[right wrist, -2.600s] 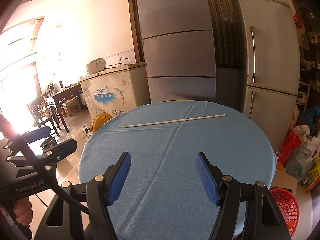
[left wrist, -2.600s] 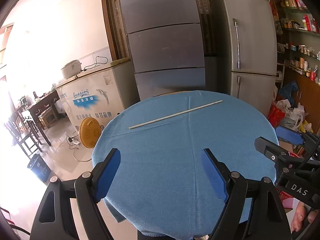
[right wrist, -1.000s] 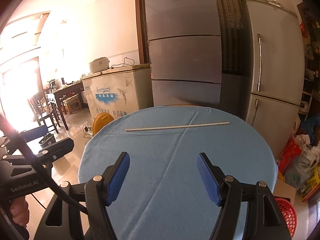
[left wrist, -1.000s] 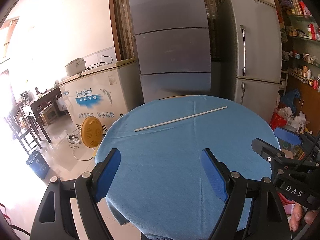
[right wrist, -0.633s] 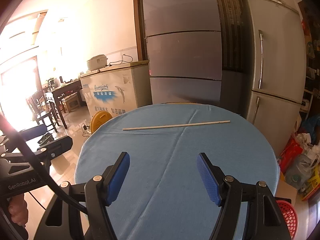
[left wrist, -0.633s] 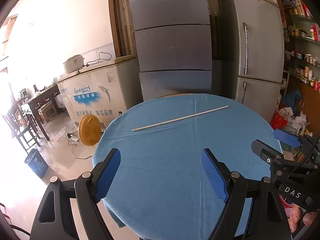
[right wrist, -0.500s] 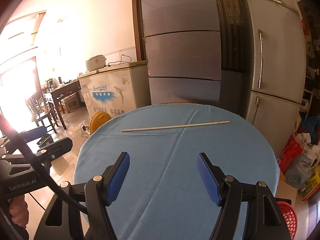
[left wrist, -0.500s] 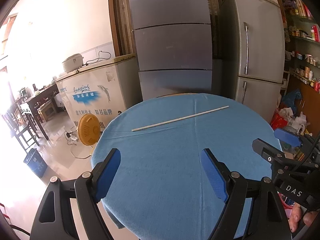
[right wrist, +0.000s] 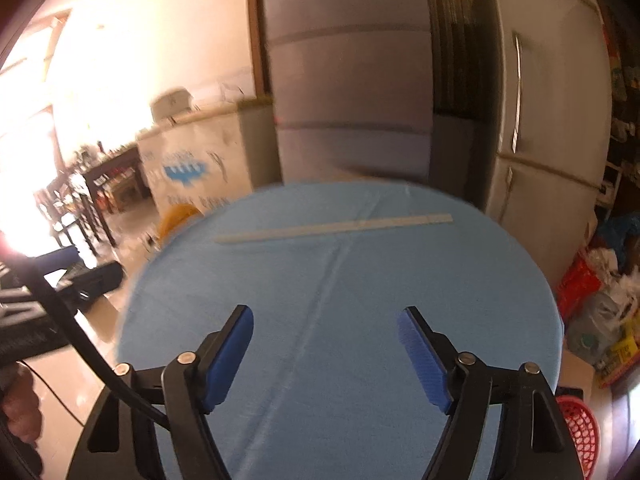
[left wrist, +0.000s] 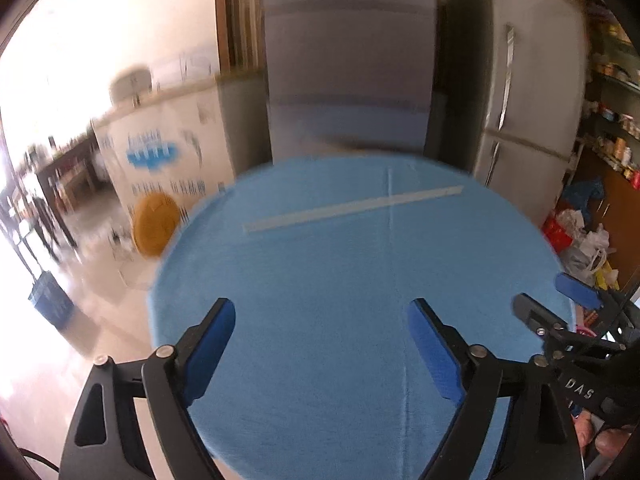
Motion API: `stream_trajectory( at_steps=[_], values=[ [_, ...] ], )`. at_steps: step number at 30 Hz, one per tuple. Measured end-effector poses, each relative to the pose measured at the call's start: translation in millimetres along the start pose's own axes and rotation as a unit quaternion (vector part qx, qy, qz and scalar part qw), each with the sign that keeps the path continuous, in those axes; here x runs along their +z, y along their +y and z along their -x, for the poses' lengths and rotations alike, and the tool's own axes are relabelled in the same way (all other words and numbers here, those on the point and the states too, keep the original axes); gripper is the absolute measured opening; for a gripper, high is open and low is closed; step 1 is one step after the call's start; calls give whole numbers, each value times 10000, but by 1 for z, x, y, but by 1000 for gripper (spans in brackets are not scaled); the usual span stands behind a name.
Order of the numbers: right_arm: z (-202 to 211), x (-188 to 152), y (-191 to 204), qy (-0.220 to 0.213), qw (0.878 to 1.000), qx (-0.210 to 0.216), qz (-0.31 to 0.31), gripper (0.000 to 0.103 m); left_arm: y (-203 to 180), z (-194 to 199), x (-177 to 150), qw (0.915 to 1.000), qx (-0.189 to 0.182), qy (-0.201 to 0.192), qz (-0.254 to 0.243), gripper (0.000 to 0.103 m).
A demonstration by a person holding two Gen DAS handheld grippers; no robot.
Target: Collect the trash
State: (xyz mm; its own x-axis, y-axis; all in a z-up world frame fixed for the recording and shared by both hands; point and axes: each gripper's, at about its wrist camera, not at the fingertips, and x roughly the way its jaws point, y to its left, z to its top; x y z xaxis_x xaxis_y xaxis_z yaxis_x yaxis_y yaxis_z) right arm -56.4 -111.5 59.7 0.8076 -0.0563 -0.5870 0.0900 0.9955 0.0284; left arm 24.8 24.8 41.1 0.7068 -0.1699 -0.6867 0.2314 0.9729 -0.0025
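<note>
Both the left tongs [left wrist: 320, 312] and the right tongs [right wrist: 325, 320] have just been opening and stand wide apart, holding and touching nothing above the blue-clothed worktop [left wrist: 320, 280]. 1 long pale stick [left wrist: 354, 208] lies across the worktop's far side, well apart from both. 1 red basket [right wrist: 582, 430] sits on the floor; its contents cannot be told.
</note>
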Motion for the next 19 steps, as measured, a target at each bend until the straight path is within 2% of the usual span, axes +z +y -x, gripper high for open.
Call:
stream_trajectory(
  at_steps=[2,4,8,12,19],
  values=[
    [-33,-13,-14,451,9988,-129,-112,79,10,-41,-9,9990,-106,365,228,88],
    [-60,-25,-29,824,9959,-215,-298,79,20,-84,-20,9955,138,863,368,88],
    [-87,-37,-51,1124,9917,-298,-544,79,31,-114,-28,9920,502,1030,526,88],
    [-96,-35,-55,1159,9913,-248,-575,79,24,-106,-15,9950,552,741,389,88],
    [-85,-25,-36,908,9947,7,-472,79,-3,-45,13,9997,151,-130,107,89]
  ],
)
